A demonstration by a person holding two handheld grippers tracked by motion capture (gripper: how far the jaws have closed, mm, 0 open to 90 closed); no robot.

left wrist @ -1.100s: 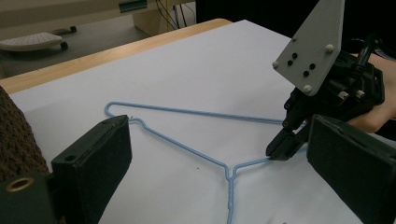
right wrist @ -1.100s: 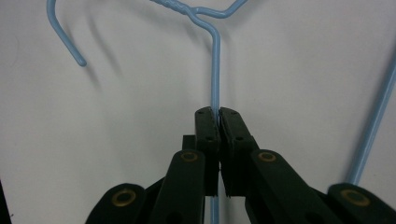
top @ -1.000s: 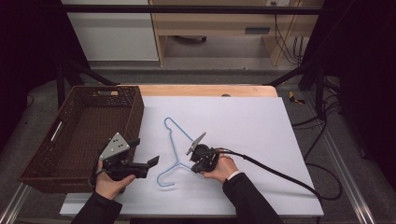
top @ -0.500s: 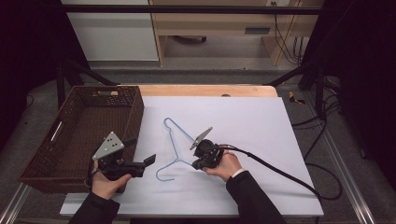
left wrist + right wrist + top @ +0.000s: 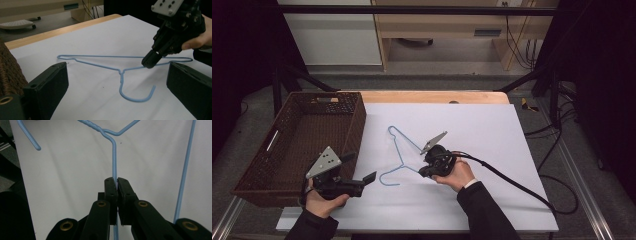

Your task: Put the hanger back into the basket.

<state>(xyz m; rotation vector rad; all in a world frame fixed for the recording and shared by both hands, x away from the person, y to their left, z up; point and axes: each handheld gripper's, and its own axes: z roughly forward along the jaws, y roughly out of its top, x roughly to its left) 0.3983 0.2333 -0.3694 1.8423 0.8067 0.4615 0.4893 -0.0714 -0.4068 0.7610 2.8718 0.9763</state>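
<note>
Pinching blue hanger (image 5: 114, 157), right tool (image 5: 117, 180)

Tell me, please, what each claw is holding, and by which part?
The right claw grips the blue wire hanger by one sloping shoulder wire; the left claw holds nothing.

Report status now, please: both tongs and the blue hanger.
Right tongs shut on blue hanger, at one sloping arm. Left tongs open, holding nothing, near brown basket. Nothing in the way on white table.

Bright even tabletop light, dark surroundings.
</note>
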